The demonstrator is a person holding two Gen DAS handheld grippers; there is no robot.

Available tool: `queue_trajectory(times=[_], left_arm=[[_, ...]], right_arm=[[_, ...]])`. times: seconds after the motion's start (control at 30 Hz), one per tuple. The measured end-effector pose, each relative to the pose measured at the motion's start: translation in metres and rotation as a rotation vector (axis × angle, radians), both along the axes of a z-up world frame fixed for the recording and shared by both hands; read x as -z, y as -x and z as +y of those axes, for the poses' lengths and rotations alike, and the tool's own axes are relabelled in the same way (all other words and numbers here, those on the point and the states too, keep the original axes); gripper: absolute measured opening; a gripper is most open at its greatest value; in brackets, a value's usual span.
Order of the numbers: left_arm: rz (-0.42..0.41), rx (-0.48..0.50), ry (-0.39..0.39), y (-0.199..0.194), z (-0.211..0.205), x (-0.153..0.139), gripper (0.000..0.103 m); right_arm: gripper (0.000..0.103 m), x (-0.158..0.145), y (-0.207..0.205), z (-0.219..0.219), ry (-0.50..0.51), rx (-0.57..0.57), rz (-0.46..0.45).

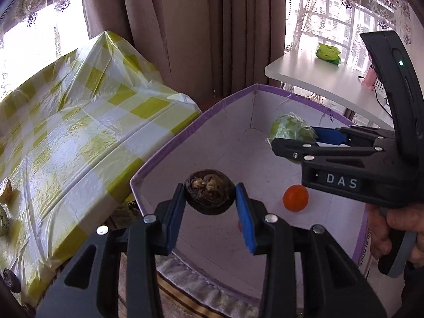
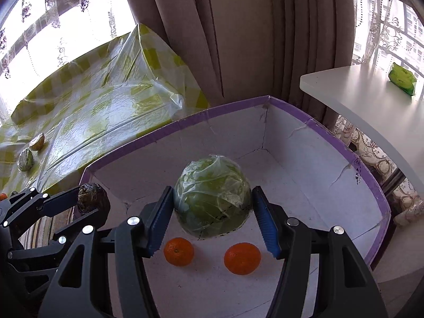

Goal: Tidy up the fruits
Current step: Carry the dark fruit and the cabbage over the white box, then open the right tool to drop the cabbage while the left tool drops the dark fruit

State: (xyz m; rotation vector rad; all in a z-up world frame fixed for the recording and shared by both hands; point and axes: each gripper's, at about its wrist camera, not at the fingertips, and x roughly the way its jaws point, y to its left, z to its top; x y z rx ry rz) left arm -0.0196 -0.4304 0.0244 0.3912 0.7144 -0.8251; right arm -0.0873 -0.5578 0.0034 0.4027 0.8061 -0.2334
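Note:
My left gripper (image 1: 209,198) is shut on a dark brown wrinkled fruit (image 1: 209,194) and holds it over the near left edge of a white box with a purple rim (image 1: 185,129). It also shows in the right wrist view (image 2: 92,198). My right gripper (image 2: 212,209) is shut on a green fruit wrapped in clear plastic (image 2: 213,196) and holds it inside the box (image 2: 371,185). Two oranges (image 2: 179,251) (image 2: 242,258) lie on the box floor below it. One orange (image 1: 295,198) shows in the left wrist view.
A table with a yellow checked plastic cloth (image 1: 79,132) stands left of the box, with several more fruits (image 2: 31,151) on it. A white table (image 2: 371,111) at the right holds a green packet (image 2: 401,78). Brown curtains (image 2: 251,39) hang behind.

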Motion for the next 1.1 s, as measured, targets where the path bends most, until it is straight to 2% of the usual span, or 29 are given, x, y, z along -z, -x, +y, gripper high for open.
queue_trajectory(times=[0.13,0.27,0.37,0.53,0.93,1.1], left_arm=[[0.015,0.042,-0.046,0.001,-0.020,0.011,0.039],[0.063,0.062,-0.112,-0.005,-0.034,0.029,0.039],[0.089,0.089,-0.151,-0.006,-0.041,0.041,0.039],[0.120,0.108,-0.223,-0.006,-0.048,0.059,0.039],[0.049,0.096,-0.340,0.003,-0.055,0.075,0.039],[0.050,0.091,-0.365,0.004,-0.056,0.079,0.039]], right_arm=[[0.059,0.009,-0.002,-0.003,0.010,-0.002,0.032],[0.059,0.015,-0.005,-0.001,0.023,-0.019,0.064],[0.059,0.018,-0.009,0.000,0.092,-0.017,0.098],[0.059,0.025,-0.016,0.003,0.123,-0.045,0.152],[0.060,0.034,-0.024,0.011,0.145,-0.094,0.224],[0.060,0.039,-0.027,0.013,0.139,-0.118,0.262]])
